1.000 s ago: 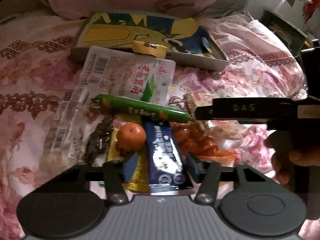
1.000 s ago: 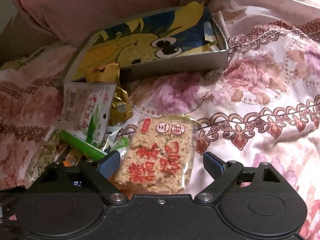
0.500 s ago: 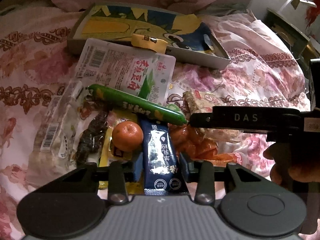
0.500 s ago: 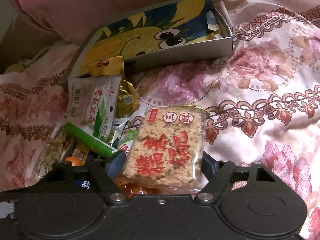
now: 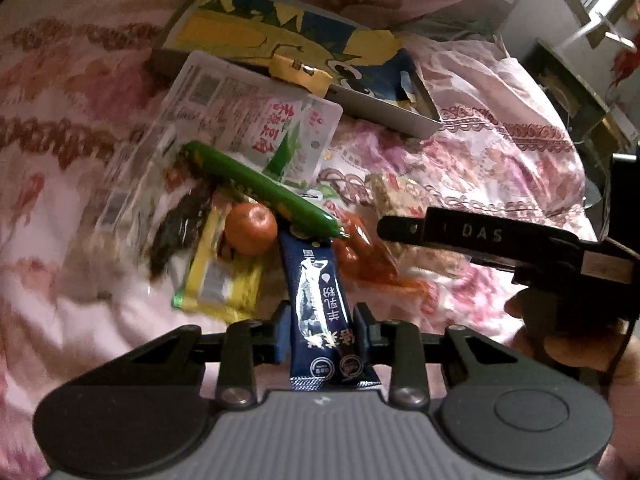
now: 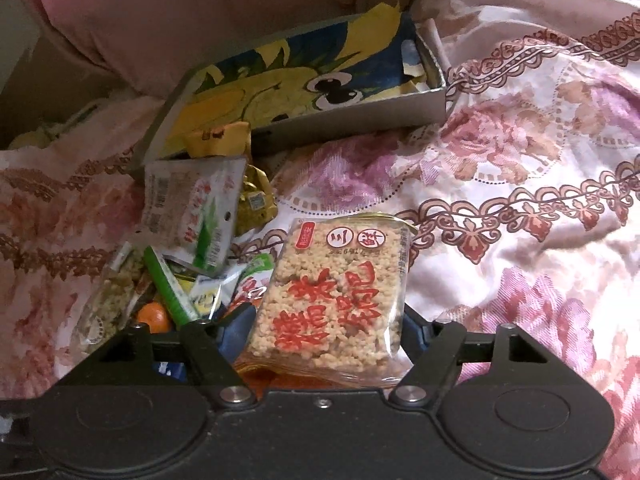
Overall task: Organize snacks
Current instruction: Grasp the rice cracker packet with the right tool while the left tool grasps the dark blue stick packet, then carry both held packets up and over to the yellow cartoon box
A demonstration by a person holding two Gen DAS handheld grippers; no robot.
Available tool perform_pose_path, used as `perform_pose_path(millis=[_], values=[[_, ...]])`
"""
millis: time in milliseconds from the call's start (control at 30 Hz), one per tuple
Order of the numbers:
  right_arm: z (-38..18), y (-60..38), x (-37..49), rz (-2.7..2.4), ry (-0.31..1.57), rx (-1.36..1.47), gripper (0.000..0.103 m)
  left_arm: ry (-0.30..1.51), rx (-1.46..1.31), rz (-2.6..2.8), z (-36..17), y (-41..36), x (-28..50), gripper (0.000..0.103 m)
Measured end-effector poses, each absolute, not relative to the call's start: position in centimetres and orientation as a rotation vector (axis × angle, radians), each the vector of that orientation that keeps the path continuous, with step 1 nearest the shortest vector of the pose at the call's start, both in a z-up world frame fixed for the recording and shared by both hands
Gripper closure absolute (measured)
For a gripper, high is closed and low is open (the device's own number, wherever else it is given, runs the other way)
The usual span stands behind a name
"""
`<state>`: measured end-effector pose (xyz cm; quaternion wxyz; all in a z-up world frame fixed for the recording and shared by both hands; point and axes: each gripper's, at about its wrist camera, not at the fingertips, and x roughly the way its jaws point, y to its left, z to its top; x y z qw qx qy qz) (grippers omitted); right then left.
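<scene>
snack pile: heap on floral bedspread (image 6: 520,168), in front of the box
blue bar packet (image 5: 320,312): near end of pile, lengthwise between left claw (image 5: 322,332) pads, far end tucked under green sausage stick (image 5: 260,188)
left claw: narrow, jaws closing, pads touching both long edges of the blue bar packet
rice cake pack (image 6: 336,300): clear wrap, red characters, between right claw (image 6: 324,332) pads, near edge lies on an orange-red packet (image 5: 364,252)
right claw: fairly wide, jaws closing, pads at both sides of the rice cake pack, left pad touching; right pad contact hidden by pack corner, grip looks on
mandarin (image 5: 250,229): just left of blue bar packet, touching green sausage stick, resting on yellow packet (image 5: 220,276)
white pouch (image 5: 256,120): red and green print, behind the sausage stick, leaning toward the box
dark dried snack bag (image 5: 180,224): clear wrap, left of mandarin, blurred
cartoon box (image 6: 304,84): shallow, open, yellow and blue picture inside, at far edge of pile, small yellow sachet (image 5: 300,74) on its front rim
hand (image 5: 560,340): right side of left view, holding the right claw's black body
pink pillow (image 6: 180,12): behind the box
</scene>
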<state>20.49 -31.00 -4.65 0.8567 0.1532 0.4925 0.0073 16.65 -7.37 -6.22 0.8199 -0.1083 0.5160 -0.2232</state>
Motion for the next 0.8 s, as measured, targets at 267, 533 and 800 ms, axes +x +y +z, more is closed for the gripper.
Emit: perform_pose_path(millis=[267,533,800], values=[[-3.0,-31.7,18.8,0.030,0.982,0.347,0.027,1.176,-0.331,-0.519,-5.1,-6.1,14.5,0.069],[-0.5,-31.4,17.3,0.017,0.868,0.255,0.027,1.156,-0.460,-0.598,-3.7,-5.5,12.8,0.070],[2.0,-30.4,16.3,0.017,0.729,0.109,0.031,0.982,-0.443,-0.576,-0.5,-4.9,11.5,0.070]])
